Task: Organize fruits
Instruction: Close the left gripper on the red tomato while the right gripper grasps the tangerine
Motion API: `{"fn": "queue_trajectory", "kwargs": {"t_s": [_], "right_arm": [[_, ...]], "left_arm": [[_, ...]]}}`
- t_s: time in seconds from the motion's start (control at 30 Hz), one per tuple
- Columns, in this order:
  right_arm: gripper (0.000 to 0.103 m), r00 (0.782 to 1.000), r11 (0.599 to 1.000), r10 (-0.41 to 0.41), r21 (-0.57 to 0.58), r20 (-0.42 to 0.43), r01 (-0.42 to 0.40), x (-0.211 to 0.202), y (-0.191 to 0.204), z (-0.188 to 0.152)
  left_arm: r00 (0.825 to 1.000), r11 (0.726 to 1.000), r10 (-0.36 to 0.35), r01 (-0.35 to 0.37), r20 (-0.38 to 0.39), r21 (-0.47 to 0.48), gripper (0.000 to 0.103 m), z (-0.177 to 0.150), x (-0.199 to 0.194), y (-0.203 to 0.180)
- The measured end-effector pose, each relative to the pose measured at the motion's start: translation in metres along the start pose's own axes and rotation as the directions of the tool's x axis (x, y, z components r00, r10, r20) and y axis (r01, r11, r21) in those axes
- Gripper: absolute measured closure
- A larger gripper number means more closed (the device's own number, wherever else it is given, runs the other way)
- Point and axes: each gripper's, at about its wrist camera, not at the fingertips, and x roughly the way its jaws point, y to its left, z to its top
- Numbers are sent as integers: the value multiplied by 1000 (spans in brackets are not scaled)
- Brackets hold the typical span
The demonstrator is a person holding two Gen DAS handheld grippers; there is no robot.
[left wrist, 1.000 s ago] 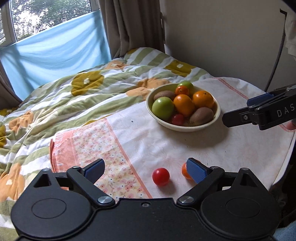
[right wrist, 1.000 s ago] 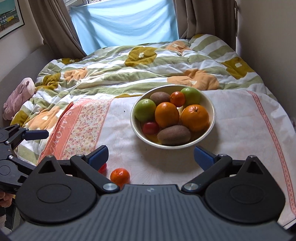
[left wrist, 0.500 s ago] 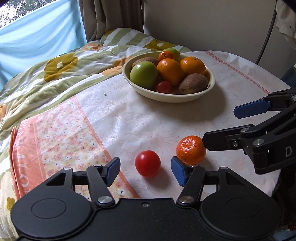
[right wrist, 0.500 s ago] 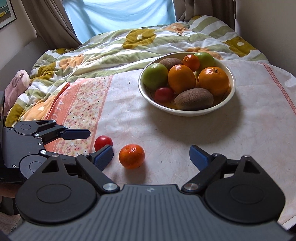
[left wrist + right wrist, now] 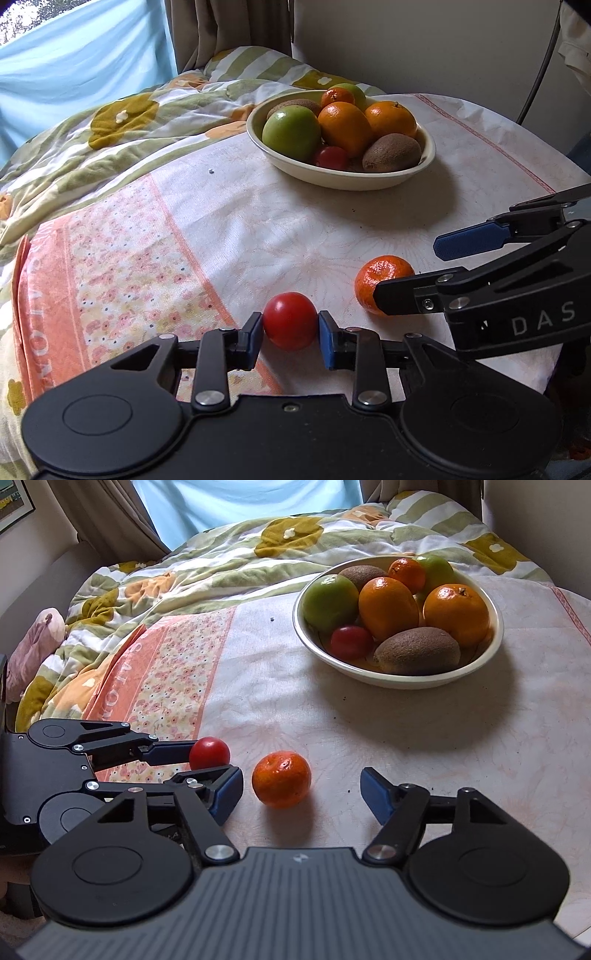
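Note:
A small red tomato (image 5: pixel 290 320) lies on the white cloth near the front edge, and my left gripper (image 5: pixel 290 334) is shut on it, a pad on each side. The tomato also shows in the right wrist view (image 5: pixel 209 752). A mandarin (image 5: pixel 281 784) lies just to its right, between the open fingers of my right gripper (image 5: pixel 301 794), which touches nothing. The mandarin also shows in the left wrist view (image 5: pixel 382 282), partly behind the right gripper. A cream bowl (image 5: pixel 491 648) further back holds green apples, oranges, kiwis and a red tomato.
A flowered quilt (image 5: pixel 229 565) is bunched up behind and left of the cloth. A pink soft toy (image 5: pixel 33 646) lies at the far left. A wall and a dark cable (image 5: pixel 535 85) stand at the right. The cloth's front edge is close under both grippers.
Both grippers have moved forward and down to the loose fruit. My left gripper has closed onto the red tomato. My right gripper, still open, has come around the mandarin.

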Motion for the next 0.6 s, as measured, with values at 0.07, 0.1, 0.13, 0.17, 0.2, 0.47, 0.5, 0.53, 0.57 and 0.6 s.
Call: {"fn": "queue_trajectory", "kwargs": {"t_s": [0.07,0.1,0.13,0.17,0.2,0.47,0.5,0.53,0.57,0.6], "right_arm": [[21,1000,1000,5,-5,-5,-5,3,2,0],[22,1000,1000,7,-6,-8,-7,4,2,0],[23,1000,1000,9,-8,-11,-10,6,3,0],[24,1000,1000,12,-10,-14,-12,7,4,0],[25,1000,1000,12,-13,-16,-12,8,5,0],[30,1000,998,-5,-66,-21,4,15,13,2],[30,1000,998,-5,-70,-21,4,16,13,2],[32,1000,997,-5,-73,-23,3,17,14,2],[34,1000,997,-6,-78,-25,4,18,14,2],[36,1000,997,-7,-83,-28,4,19,14,2]], "left_arm": [[1000,1000,15,-15,-2,-10,68,-3,-4,2],[1000,1000,21,-21,-3,-17,68,-4,-6,3],[1000,999,27,-27,-2,-23,68,-5,-8,4],[999,999,34,-34,-2,-31,68,-7,-10,5],[999,998,41,-41,-2,-39,68,-8,-12,6],[997,994,81,-80,6,-80,68,-15,-23,11],[996,993,84,-83,8,-82,68,-15,-24,11],[996,993,85,-84,8,-82,68,-16,-25,10],[996,993,86,-85,8,-83,68,-16,-26,10],[996,993,87,-86,10,-85,68,-16,-27,10]]}}
